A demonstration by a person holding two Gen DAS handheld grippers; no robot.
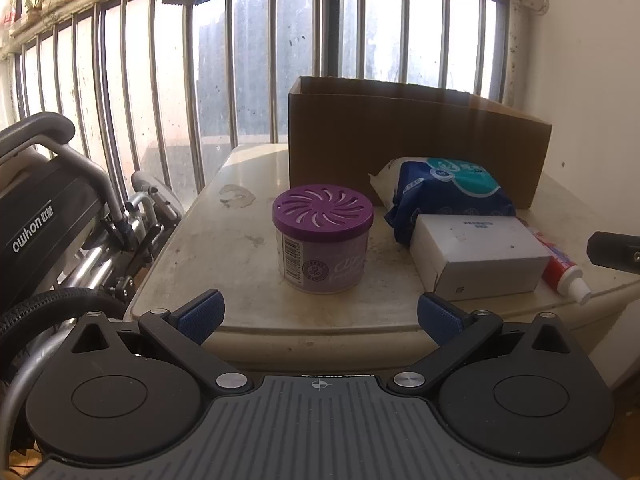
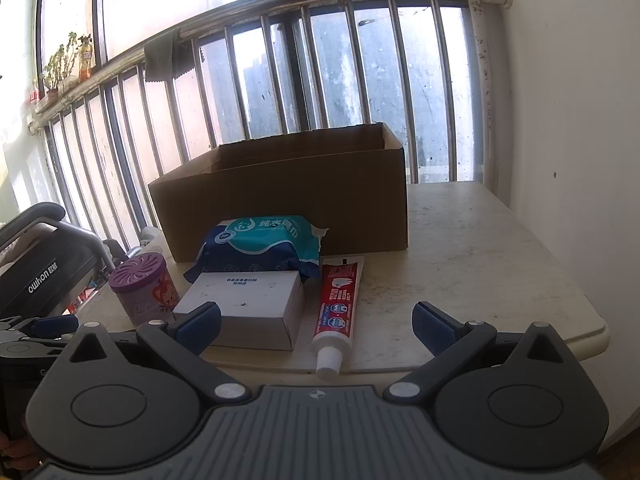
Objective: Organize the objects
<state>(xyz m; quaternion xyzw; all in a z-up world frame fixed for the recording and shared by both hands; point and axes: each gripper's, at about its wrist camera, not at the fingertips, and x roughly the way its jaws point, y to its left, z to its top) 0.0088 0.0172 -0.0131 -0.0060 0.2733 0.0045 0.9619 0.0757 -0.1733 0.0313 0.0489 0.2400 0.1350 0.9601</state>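
Note:
An open cardboard box (image 1: 416,140) (image 2: 288,204) stands at the back of a worn cream table (image 1: 224,248) (image 2: 480,256). In front of it lie a purple-lidded air freshener tub (image 1: 322,238) (image 2: 144,284), a blue and teal wet-wipes pack (image 1: 448,192) (image 2: 264,244), a white carton (image 1: 480,254) (image 2: 248,308) and a red toothpaste tube (image 1: 562,268) (image 2: 338,304). My left gripper (image 1: 320,314) is open and empty at the table's near edge, facing the tub. My right gripper (image 2: 316,326) is open and empty, with the tube's cap between its fingers' line.
A folded wheelchair (image 1: 60,216) (image 2: 44,264) stands left of the table. A barred window railing (image 1: 256,60) (image 2: 320,80) runs behind. A white wall (image 2: 572,120) closes the right side. The right gripper's finger (image 1: 614,250) pokes in at the left view's right edge.

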